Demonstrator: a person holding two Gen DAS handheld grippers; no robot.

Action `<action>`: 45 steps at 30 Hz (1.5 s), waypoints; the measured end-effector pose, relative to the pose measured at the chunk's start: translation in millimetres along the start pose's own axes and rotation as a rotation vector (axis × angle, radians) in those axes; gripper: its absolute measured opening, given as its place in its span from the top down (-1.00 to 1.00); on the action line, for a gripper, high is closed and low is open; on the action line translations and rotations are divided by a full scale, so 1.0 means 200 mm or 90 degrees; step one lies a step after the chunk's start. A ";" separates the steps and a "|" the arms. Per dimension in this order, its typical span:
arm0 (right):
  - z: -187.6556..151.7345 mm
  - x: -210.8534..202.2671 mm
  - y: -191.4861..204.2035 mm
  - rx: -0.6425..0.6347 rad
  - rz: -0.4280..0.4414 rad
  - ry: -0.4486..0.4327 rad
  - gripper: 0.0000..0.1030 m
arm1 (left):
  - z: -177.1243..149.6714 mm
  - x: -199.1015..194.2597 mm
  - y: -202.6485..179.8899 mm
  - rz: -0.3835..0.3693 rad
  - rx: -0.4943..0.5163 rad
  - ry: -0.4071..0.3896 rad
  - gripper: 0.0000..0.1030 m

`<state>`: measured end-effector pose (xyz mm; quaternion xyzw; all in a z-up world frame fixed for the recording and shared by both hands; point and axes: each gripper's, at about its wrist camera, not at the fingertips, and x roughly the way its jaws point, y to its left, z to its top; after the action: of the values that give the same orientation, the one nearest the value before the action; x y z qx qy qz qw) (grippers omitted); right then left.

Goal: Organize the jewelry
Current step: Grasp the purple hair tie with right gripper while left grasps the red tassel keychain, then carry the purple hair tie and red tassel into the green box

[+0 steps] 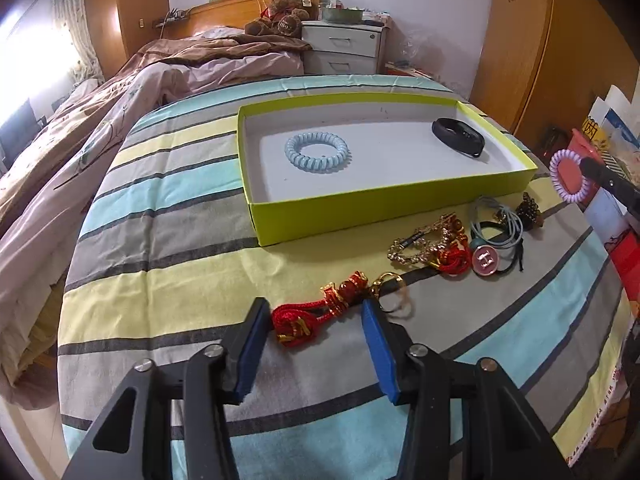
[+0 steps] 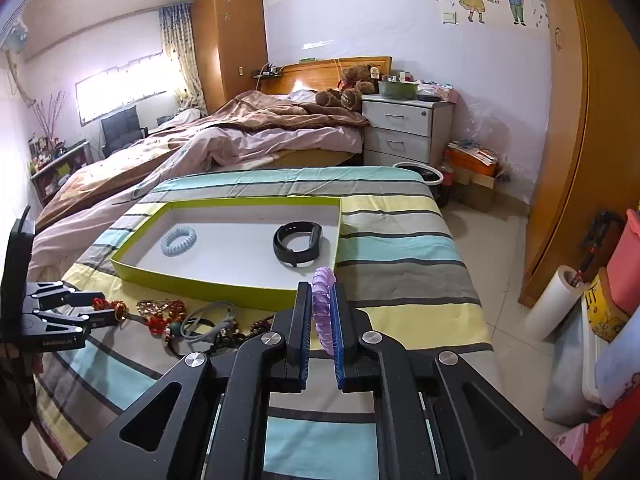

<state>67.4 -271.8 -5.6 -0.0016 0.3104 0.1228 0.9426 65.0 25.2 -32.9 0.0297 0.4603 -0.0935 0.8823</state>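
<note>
Your right tool (image 2: 320, 312) clamped the purple coil (image 2: 323, 304) near the tray (image 2: 224, 286). Your left tool (image 1: 316, 320) stood open around the red knot (image 1: 298, 320). Ideally you released low, inside the tray.

Pink round charm (image 1: 485, 260): letter "H". Left gripper (image 2: 106, 309) body: white brand lettering, too blurred to read.
</note>
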 end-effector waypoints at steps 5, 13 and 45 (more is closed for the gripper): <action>-0.01 0.00 0.01 0.001 0.006 0.001 0.82 | -0.01 -0.01 -0.03 -0.007 0.006 0.004 0.49; -0.01 -0.01 0.02 0.004 0.006 0.000 0.82 | -0.02 -0.05 -0.02 -0.017 -0.027 -0.013 0.67; 0.21 0.18 0.23 -0.054 0.067 0.014 0.82 | 0.48 -0.09 0.06 -0.076 -0.063 -0.108 0.67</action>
<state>109.1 -215.3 9.6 -0.0268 0.3152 0.1851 0.9304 134.5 25.9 35.3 -0.0494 0.3887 -0.1256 0.9114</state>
